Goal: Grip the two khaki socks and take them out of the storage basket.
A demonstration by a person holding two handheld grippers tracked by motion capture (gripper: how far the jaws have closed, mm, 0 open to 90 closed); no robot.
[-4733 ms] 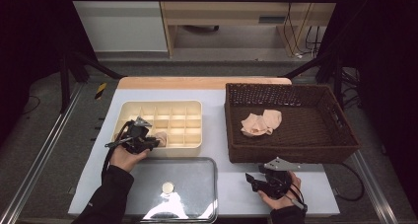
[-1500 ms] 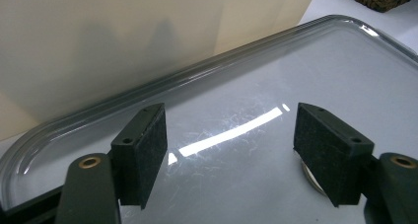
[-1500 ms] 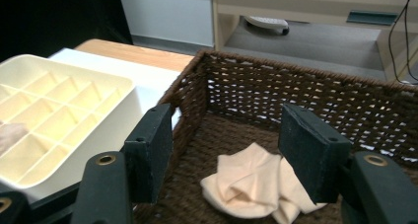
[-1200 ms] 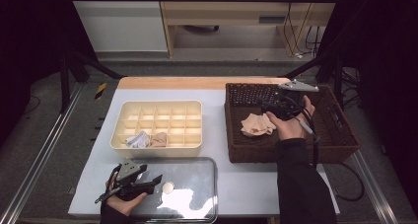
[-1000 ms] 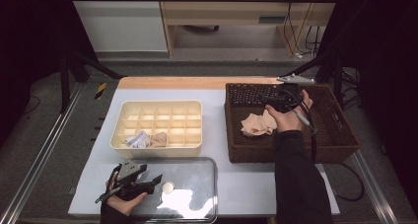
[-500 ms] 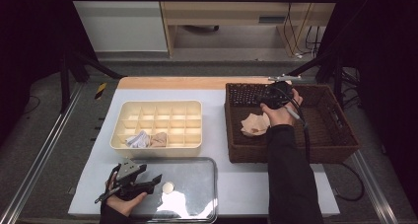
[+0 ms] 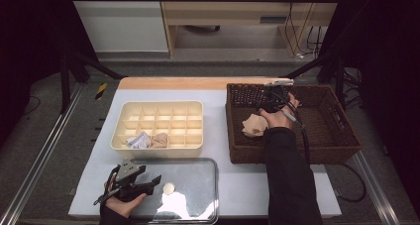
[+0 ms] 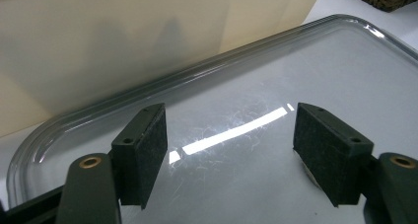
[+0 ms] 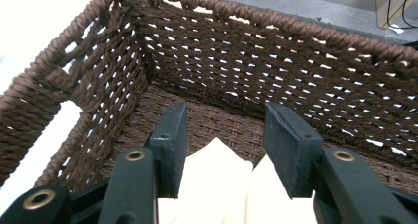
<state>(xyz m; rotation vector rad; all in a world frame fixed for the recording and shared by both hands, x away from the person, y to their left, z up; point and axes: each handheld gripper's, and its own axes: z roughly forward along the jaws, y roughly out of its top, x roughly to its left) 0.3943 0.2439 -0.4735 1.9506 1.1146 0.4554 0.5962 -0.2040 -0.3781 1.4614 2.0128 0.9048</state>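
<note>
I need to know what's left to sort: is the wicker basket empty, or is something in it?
Not empty. A cream cloth lies on the floor of the wicker basket, near its left wall.

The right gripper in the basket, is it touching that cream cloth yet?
Cannot tell. In the right gripper view the right gripper has its jaws either side of the cloth, closing in, but neither contact nor a gap shows plainly inside the basket.
</note>
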